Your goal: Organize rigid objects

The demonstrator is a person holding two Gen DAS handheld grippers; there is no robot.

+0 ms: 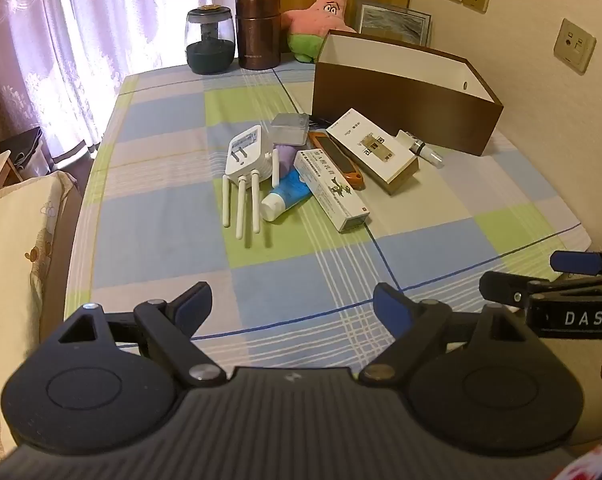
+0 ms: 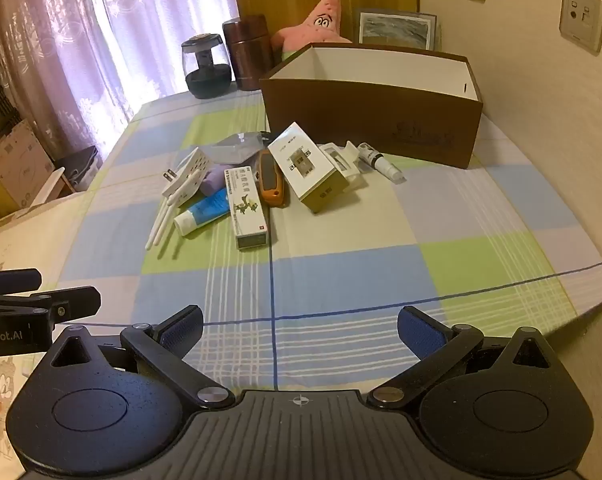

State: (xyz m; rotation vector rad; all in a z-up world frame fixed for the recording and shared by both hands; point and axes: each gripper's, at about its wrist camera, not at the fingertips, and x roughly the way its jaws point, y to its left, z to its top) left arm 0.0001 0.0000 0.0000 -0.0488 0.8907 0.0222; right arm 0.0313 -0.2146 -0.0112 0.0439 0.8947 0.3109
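A heap of small items lies mid-table: a white plug-in router (image 1: 247, 158) (image 2: 185, 174) with antennas, a blue-and-white tube (image 1: 287, 196) (image 2: 205, 214), a long white carton (image 1: 331, 190) (image 2: 247, 210), an orange-edged device (image 1: 337, 160) (image 2: 271, 180), a white-and-tan box (image 1: 371, 152) (image 2: 307, 166), a clear case (image 1: 289, 128) and a small white bottle (image 1: 421, 148) (image 2: 381, 162). Behind the heap stands an open brown box (image 1: 401, 92) (image 2: 373, 116) with white inside. My left gripper (image 1: 293, 312) and right gripper (image 2: 299, 330) hover open over the near table edge, nothing between the fingers.
A checked cloth (image 1: 301, 280) (image 2: 341, 264) covers the table. At the back stand a dark glass jar (image 1: 211, 40), a brown canister (image 1: 259, 32), a pink star plush (image 1: 321, 16) and a framed picture (image 1: 393, 22). Curtains hang left, a wall with sockets right.
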